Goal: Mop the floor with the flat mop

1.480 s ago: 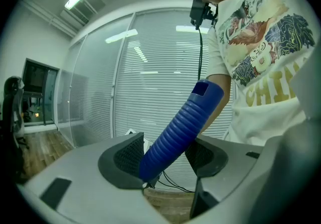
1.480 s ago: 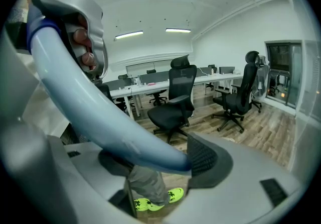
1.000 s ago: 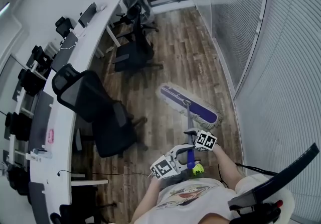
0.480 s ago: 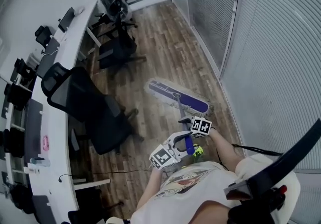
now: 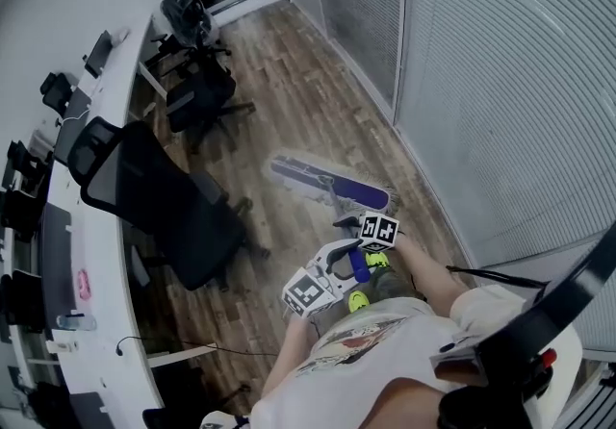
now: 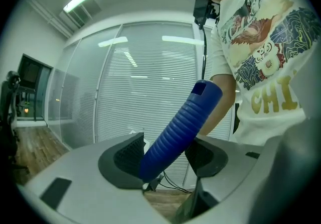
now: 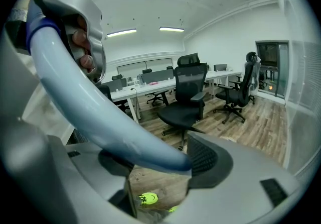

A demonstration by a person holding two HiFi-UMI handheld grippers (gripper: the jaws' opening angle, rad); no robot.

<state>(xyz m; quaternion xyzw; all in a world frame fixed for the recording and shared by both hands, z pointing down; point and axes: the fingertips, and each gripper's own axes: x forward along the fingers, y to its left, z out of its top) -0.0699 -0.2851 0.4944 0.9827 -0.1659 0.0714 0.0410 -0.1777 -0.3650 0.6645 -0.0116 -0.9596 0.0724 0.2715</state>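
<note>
Clenching the blue mop grip point(image 6: 181, 126), the left gripper point(image 6: 165, 156) backs the right gripper point(image 7: 156, 160), clamped on the pale shaft point(image 7: 100, 112). Ahead of both jaws, the mop head point(image 5: 327, 184) lies on the wood floor point(image 5: 289, 81); swung wide, it could snag the base of the nearby office chair point(image 5: 164, 198).

The only print that can be read is on the person's white T-shirt point(image 6: 281, 32), seen in the left gripper view. Yellow capitals "CHI" stand just right of the mop handle point(image 6: 178, 130), under the shirt's coloured picture. The word's remaining letters are hidden.
</note>
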